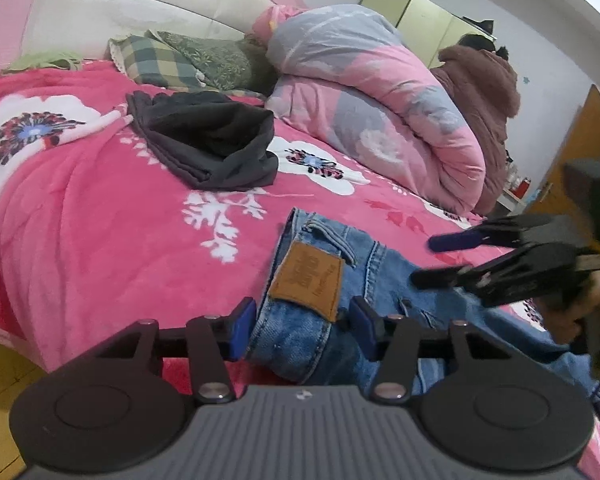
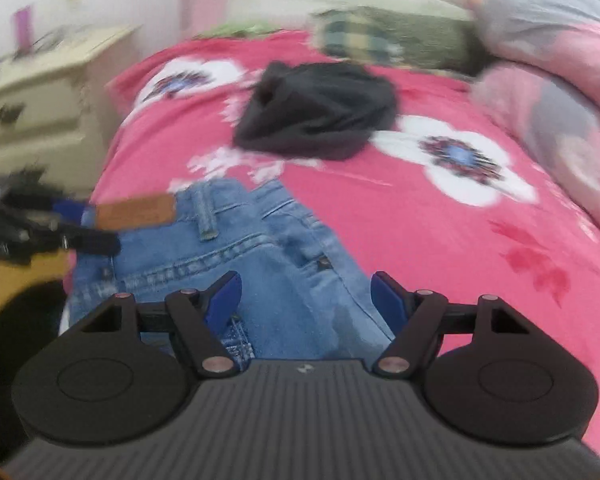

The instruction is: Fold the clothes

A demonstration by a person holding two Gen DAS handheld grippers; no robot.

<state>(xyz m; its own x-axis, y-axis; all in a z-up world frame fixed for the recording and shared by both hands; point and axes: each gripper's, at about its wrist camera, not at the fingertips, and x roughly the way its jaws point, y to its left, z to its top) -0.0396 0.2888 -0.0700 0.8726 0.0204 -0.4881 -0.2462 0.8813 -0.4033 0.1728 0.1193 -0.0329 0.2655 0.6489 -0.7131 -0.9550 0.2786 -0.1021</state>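
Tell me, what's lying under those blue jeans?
The jeans lie on a pink flowered blanket covering the bed. The blanket shows all around them; whatever lies directly beneath the denim is covered.

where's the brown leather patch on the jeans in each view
Left wrist view: the brown leather patch sits low centre, on the jeans waistband, just above the gap in the left gripper.
Right wrist view: the patch is at mid left, blurred.
Shared landmark: the dark garment on the pink blanket beyond the jeans.
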